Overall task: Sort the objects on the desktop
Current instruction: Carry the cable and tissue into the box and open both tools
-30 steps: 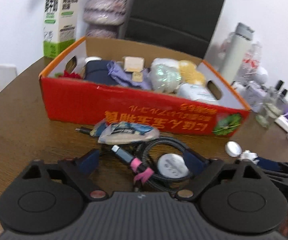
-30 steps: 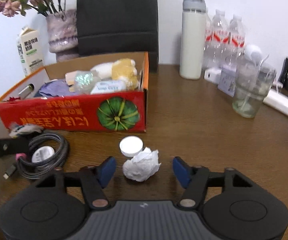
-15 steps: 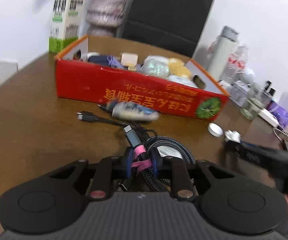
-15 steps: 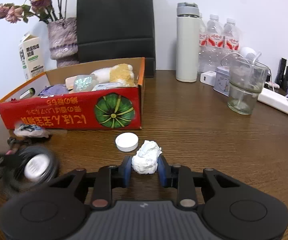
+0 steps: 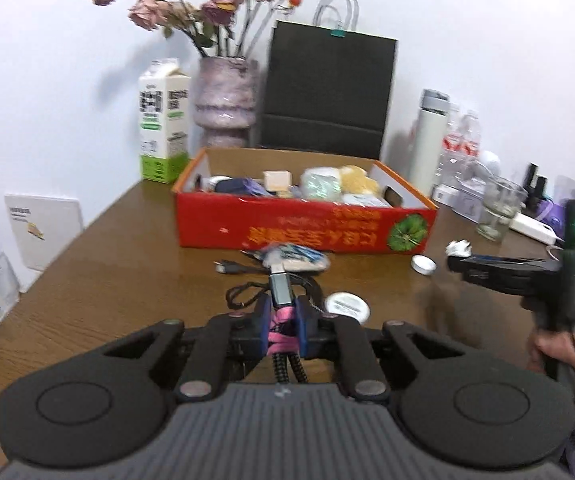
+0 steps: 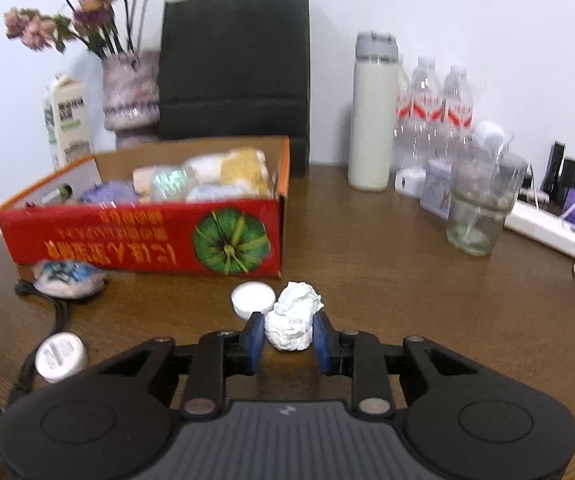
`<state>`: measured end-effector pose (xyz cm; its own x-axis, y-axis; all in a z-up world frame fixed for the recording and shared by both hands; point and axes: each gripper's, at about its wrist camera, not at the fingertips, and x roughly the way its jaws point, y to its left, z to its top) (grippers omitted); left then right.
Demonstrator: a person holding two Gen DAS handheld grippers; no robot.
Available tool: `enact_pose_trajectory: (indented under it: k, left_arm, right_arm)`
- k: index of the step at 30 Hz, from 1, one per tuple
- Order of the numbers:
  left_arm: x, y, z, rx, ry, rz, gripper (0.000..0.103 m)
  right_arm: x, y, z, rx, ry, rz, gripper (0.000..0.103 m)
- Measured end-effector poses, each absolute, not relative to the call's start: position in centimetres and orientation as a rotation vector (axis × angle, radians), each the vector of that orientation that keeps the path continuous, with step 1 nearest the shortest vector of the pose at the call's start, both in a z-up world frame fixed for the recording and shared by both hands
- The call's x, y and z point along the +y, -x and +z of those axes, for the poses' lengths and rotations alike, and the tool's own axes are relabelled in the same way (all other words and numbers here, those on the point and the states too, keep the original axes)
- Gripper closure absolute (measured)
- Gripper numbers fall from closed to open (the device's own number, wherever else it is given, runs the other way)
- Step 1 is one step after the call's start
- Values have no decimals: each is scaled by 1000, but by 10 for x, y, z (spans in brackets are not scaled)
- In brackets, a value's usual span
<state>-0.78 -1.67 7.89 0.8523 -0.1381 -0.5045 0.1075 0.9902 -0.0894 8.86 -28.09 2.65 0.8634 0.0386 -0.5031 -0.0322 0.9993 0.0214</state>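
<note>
One braided cable (image 5: 283, 354) is clamped, at its pink tie, by the closing left gripper (image 5: 281, 330); one paper wad (image 6: 293, 316) is pinched in the right gripper (image 6: 287, 336) mid-surface. Two white caps (image 6: 252, 296) are counted nearby. Beyond, one red box (image 6: 147, 236) is seen; bare surface (image 6: 387, 280) lies to its right.

Office, wooden desk (image 6: 387, 280), power strip (image 6: 543, 232)
</note>
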Motion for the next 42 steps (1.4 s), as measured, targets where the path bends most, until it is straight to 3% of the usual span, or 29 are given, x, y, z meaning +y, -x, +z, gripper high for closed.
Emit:
enact_pose_trajectory:
  k: [8,16,23,27,34,42]
  left_arm:
    - [1,5,83,492,91,-113,90]
    - [11,-8,128,360,121,-148,89]
    - [5,-80,176,328,56,-178,89]
    - [-3,-123,187,362,33,-197,89]
    - [-1,-213,158,498,199,-126,89]
    - [1,-280,92,633,224,-128,90]
  right_arm:
    - [-260,-56,46,282,59,129,80]
    - [-254,-57,47,281,90,127,79]
    - [-267,-70,51,338,-18,135,79]
    - [-276,-84,80,337,-90,150,79]
    - [-263,-181,119,452,-280,196,79]
    - [-230,-280,91,592,-289,127,76]
